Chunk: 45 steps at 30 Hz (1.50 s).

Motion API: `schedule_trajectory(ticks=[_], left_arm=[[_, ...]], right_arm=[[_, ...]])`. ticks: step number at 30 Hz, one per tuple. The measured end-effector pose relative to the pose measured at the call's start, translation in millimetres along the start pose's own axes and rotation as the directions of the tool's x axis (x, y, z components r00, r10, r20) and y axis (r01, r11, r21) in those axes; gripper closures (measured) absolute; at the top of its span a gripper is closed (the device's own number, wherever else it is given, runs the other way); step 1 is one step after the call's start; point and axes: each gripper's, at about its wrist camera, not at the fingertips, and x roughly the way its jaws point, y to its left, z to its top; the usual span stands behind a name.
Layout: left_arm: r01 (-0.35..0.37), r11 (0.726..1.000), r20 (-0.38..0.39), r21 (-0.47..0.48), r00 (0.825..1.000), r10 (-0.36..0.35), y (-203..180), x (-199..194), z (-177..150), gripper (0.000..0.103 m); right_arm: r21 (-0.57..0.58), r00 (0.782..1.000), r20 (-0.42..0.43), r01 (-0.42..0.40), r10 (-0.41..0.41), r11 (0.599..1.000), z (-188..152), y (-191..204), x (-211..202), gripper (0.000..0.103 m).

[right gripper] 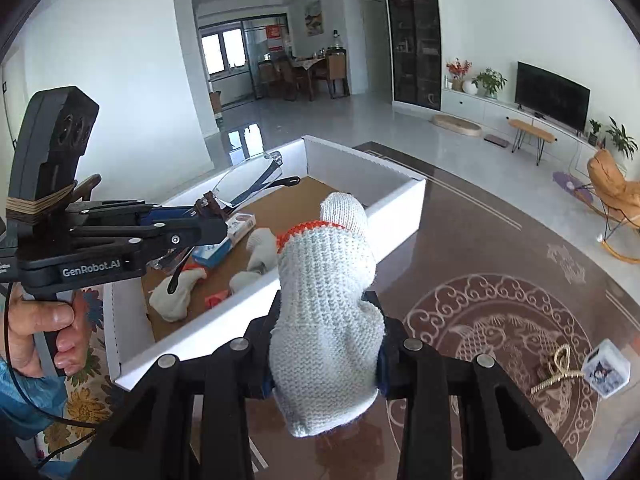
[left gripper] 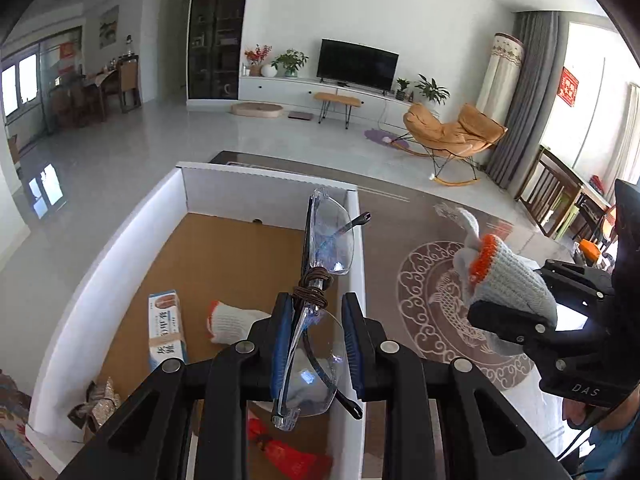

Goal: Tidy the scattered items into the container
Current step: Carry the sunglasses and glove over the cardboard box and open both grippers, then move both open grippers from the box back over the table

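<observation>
**Two loads carried to the box at once**

Two tongs are in my hands, and each grips something. My left gripper is clenched on a pair of clear plastic safety glasses, pinched near the bridge, where a brown cord is wound. The glasses hang over the right-hand wall of the shallow white cardboard box with a brown floor, so letting go should drop them inside. My right gripper grasps a white knitted work glove with an orange cuff band, held by its body with the fingers drooping. It sits just outside the box's near wall, above the dark patterned table. Already in the box lie another white glove, a small printed carton and a red packet. A gold hair claw clip and a small white cube wait on the table, well apart from the box.
</observation>
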Motion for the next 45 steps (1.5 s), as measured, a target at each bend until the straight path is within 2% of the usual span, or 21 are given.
schedule_trajectory(ticks=[5,7,8,9,10,11,12,15,19,23,26,28,29,31,34,36,39,43,45], left_arm=[[-0.092,0.994,-0.094,-0.051,0.992,0.087,64.7,64.7,31.5,0.078],[-0.081,0.992,-0.151,-0.095,0.986,0.066,81.2,95.1,34.0,0.076],[-0.089,0.989,-0.190,-0.117,0.980,0.066,88.4,112.0,32.8,0.073],[-0.113,0.985,-0.226,-0.132,0.971,0.081,94.4,125.7,31.5,0.058],[-0.131,0.981,-0.244,-0.146,0.965,0.092,99.4,135.1,28.8,0.032],[-0.131,0.978,-0.245,-0.165,0.966,0.088,103.7,140.9,24.9,0.022],[-0.132,0.975,-0.239,-0.181,0.967,0.087,106.8,142.9,21.2,0.018],[-0.147,0.969,-0.228,-0.198,0.969,0.100,111.1,137.3,10.8,0.018],[-0.148,0.974,-0.191,-0.169,0.975,0.115,96.1,107.7,2.7,0.018],[-0.111,0.990,-0.125,-0.087,0.987,0.100,49.4,66.8,-0.9,0.018],[-0.040,0.999,-0.082,-0.012,0.996,0.039,-4.8,38.7,-7.6,0.012],[0.014,0.999,-0.072,0.049,0.997,-0.010,-47.1,28.0,-17.3,0.002],[0.040,0.996,-0.077,0.081,0.996,-0.034,-66.5,26.6,-22.4,0.001],[0.097,0.984,-0.112,0.146,0.990,-0.081,-111.8,31.9,-40.9,0.001],[0.175,0.955,-0.183,0.240,0.974,-0.132,-176.3,58.3,-71.7,0.001],[0.221,0.929,-0.241,0.298,0.959,-0.150,-216.5,85.7,-88.2,0.001],[0.242,0.889,-0.276,0.389,0.951,-0.138,-265.6,130.7,-101.3,0.001],[0.261,0.845,-0.307,0.466,0.944,-0.122,-308.9,190.2,-96.8,0.001],[0.298,0.823,-0.340,0.483,0.930,-0.137,-324.1,215.5,-88.0,0.001]], right_arm=[[-0.050,0.999,-0.051,0.001,-0.003,0.999,77.1,16.2,84.9,0.067],[-0.050,0.996,-0.093,0.005,-0.009,0.999,93.2,14.5,123.4,0.066],[-0.040,0.992,-0.123,0.001,-0.005,0.999,97.3,12.2,142.3,0.063],[-0.026,0.988,-0.151,0.024,-0.027,0.999,98.7,8.1,159.8,0.062],[-0.009,0.983,-0.180,0.048,-0.049,0.999,98.0,4.6,175.6,0.053],[0.019,0.978,-0.206,0.047,-0.042,0.999,95.8,-2.2,188.0,0.040],[0.055,0.975,-0.223,0.023,-0.010,0.998,93.3,-7.1,197.3,0.036],[0.140,0.986,-0.165,-0.004,0.027,0.990,87.4,-20.6,195.1,0.035],[0.230,0.997,-0.061,-0.035,0.050,0.972,71.0,-32.5,161.2,0.035],[0.244,0.999,-0.031,-0.005,0.013,0.970,14.9,-38.1,117.2,0.035],[0.263,0.995,-0.066,0.086,-0.071,0.961,-54.1,-55.6,78.9,0.035],[0.302,0.984,-0.102,0.168,-0.143,0.938,-106.3,-76.4,50.3,0.035],[0.323,0.976,-0.124,0.211,-0.180,0.923,-130.1,-88.5,38.1,0.035],[0.353,0.945,-0.183,0.322,-0.272,0.879,-179.1,-113.9,7.6,0.035],[0.364,0.870,-0.277,0.488,-0.408,0.793,-236.5,-148.0,-33.4,0.035],[0.365,0.830,-0.311,0.554,-0.463,0.748,-262.0,-168.7,-60.8,0.035],[0.342,0.775,-0.348,0.629,-0.527,0.698,-289.0,-186.3,-92.1,0.035],[0.376,0.789,-0.314,0.614,-0.528,0.694,-311.8,-198.3,-120.3,0.035],[0.401,0.810,-0.298,0.586,-0.505,0.704,-318.4,-197.6,-126.9,0.035]])
